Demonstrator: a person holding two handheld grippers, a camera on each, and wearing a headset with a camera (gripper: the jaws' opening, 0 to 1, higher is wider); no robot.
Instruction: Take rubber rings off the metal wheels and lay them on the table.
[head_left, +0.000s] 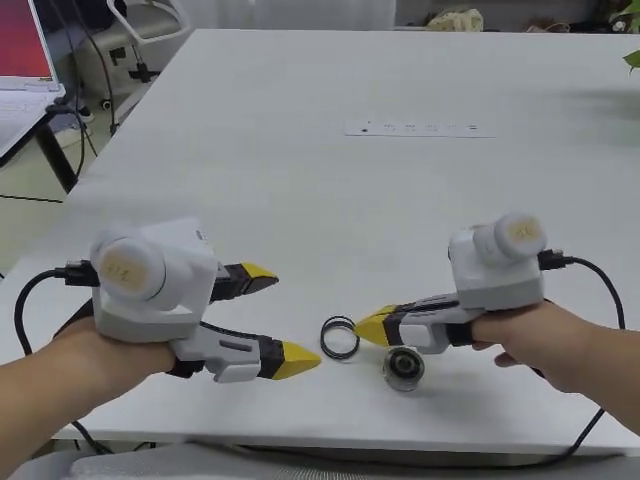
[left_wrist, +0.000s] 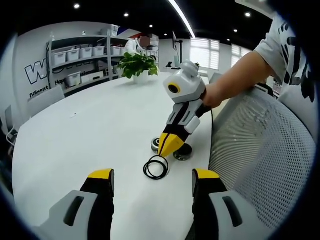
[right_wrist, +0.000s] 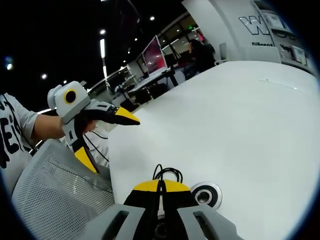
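my left claw (head_left: 285, 315) gapes wide with nothing in it. my right claw (head_left: 367, 326) is pressed closed, its tip at the black rubber rings (head_left: 340, 338) lying on the white table (head_left: 320, 180); whether it nips one i cannot tell. a metal wheel (head_left: 403, 367) sits just beside it.

potted plant (left_wrist: 137, 65), beside shelving (left_wrist: 108, 60) with white bins (left_wrist: 86, 52). mesh chair back (left_wrist: 260, 160), grey; paper strip (head_left: 420, 128), white. red-lit screen (head_left: 25, 40), far left.

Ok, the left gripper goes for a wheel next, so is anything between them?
Yes: the loose rubber rings lie ahead of the left gripper, and the right gripper, its tip shut, sits in front of the metal wheels.
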